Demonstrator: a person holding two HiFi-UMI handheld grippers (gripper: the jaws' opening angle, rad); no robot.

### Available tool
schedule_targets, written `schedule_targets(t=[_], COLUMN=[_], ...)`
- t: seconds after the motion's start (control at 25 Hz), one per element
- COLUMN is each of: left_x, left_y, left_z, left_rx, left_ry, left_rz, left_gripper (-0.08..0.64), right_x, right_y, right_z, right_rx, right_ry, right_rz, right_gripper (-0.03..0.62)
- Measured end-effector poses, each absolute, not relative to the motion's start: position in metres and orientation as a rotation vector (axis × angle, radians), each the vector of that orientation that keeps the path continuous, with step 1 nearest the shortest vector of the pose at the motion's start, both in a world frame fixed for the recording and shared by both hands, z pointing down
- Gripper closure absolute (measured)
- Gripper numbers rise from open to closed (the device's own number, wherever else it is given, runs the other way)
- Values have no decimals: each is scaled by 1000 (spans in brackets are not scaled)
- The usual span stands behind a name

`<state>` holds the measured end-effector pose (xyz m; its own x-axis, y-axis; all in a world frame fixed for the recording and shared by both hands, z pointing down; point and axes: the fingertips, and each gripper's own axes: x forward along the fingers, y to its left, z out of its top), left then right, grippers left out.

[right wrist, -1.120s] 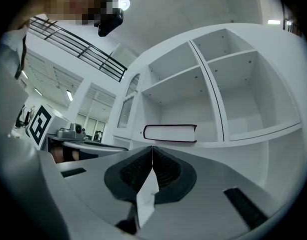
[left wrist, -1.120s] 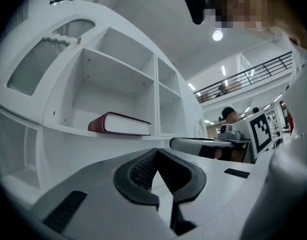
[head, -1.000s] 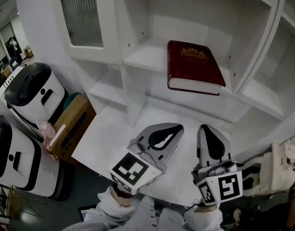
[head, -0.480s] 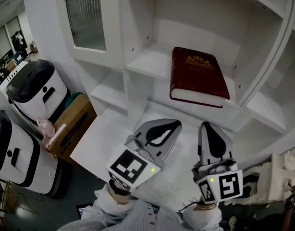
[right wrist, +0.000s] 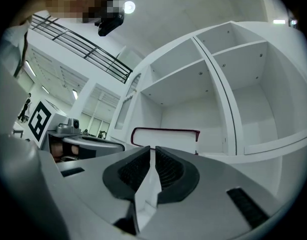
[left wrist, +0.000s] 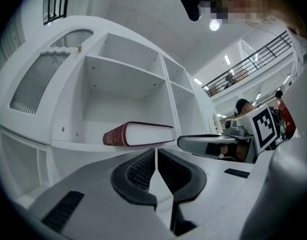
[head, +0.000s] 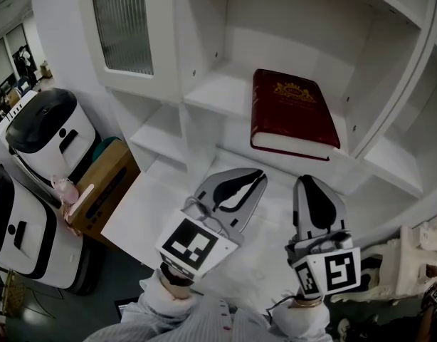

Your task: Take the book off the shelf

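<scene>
In the head view, we saw the dark red hardcover book with a gold ornament (head: 293, 112) lying flat on a board of the white shelf unit (head: 211, 91). Our left gripper (head: 255, 178) and right gripper (head: 307, 184) were below it, side by side, both apart from the book. In the left gripper view, the jaws of the left gripper (left wrist: 156, 153) were pressed together with nothing between them, and the book (left wrist: 138, 134) lay on its board beyond them. In the right gripper view, the right gripper (right wrist: 152, 153) was also closed and empty, facing the book (right wrist: 166, 136).
</scene>
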<state>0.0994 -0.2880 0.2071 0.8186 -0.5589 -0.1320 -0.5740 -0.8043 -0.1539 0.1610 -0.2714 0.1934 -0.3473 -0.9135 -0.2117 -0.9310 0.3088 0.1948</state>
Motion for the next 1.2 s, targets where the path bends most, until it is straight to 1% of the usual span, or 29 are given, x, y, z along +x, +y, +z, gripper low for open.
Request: schedule_targets(t=[0.2, 0.28, 0.36, 0.44, 0.48, 0.92, 1.2], left_x=[99, 99, 98, 96, 95, 94, 92], left_y=[-291, -293, -296, -300, -302, -323, -339], left_z=[207, 207, 207, 206, 205, 202, 200], left_rx=[-2773, -2757, -2744, -2718, -2700, -2566, -2428], left_ry=[892, 899, 905, 920, 929, 956, 972], left_rz=[91, 75, 56, 36, 25, -97, -204], left_gripper=[546, 525, 467, 448, 437, 324, 281], right_x=[160, 161, 161, 161, 161, 164, 177], right_y=[-271, -272, -272, -273, -274, -282, -289], right_z=[190, 188, 186, 186, 186, 181, 177], right_rx=[-1744, -1744, -1738, -1740, -1745, -1794, -1920], right_ry=[2510, 2508, 2509, 2520, 2526, 2553, 2503], right_rz=[479, 503, 520, 539, 552, 742, 916], right_gripper=[575, 574, 545, 492, 477, 382, 354])
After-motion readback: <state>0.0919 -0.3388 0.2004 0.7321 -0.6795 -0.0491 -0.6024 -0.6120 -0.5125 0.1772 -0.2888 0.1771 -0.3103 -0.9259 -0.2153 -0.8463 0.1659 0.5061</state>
